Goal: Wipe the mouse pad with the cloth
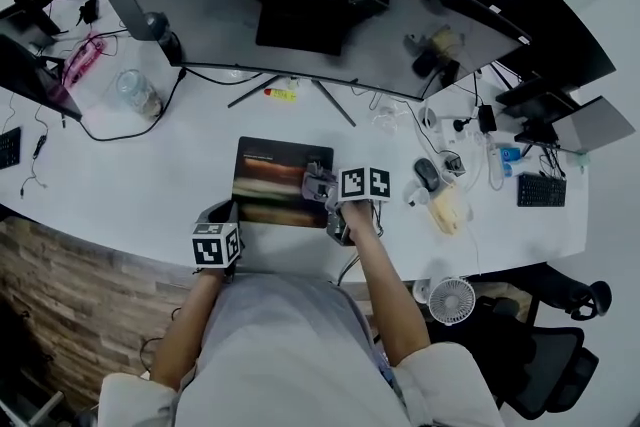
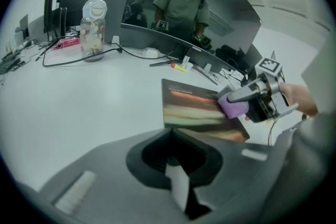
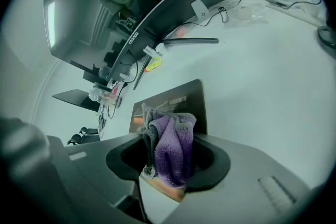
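Pad (image 1: 270,177) lies on the white desk (image 1: 150,175) below the monitor (image 1: 300,5), with the left gripper (image 1: 225,213) at its near-left corner and the right gripper (image 1: 318,187) over its right edge. Left gripper view — jaws together, tips at the pad's corner. Right gripper view — jaws clamped on the purple cloth (image 3: 170,147), over the pad.

The left gripper (image 2: 170,136) has its jaws together with nothing between them, tips at the near corner of the mouse pad (image 2: 191,107) on the white desk (image 2: 79,97). On the pad's right side, the right gripper (image 2: 231,102) holds a purple cloth (image 2: 234,109) against it.
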Motion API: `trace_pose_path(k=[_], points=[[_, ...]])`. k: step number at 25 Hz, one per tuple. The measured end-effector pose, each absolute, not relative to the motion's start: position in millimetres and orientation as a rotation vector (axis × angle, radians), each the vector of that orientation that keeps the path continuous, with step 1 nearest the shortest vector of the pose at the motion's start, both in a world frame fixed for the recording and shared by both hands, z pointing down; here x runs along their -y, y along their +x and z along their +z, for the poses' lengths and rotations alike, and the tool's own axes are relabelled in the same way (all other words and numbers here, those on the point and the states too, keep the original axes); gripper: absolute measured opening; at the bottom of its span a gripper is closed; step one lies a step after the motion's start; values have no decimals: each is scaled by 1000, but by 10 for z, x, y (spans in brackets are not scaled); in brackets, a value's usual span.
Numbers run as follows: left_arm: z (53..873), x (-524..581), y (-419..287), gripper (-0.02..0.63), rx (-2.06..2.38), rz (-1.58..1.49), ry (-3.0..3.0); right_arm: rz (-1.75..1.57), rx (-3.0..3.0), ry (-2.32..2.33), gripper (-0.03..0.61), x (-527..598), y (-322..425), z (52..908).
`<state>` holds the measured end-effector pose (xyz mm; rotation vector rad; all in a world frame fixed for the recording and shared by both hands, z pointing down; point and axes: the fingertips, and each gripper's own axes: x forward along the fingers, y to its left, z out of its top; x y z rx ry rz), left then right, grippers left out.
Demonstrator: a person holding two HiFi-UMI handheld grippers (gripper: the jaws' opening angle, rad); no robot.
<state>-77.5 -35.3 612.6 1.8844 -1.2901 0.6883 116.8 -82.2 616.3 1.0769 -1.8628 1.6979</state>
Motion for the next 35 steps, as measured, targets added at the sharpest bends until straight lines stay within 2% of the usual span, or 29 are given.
trace_pose_path(k=[22, 35], points=[[6119, 311, -796, 0, 1274, 699, 1893, 1717, 1858, 1187, 189, 512, 1761, 6101], [6117, 302, -814, 0, 1291, 721, 1921, 1772, 2040, 1007, 189, 361, 868, 5814]])
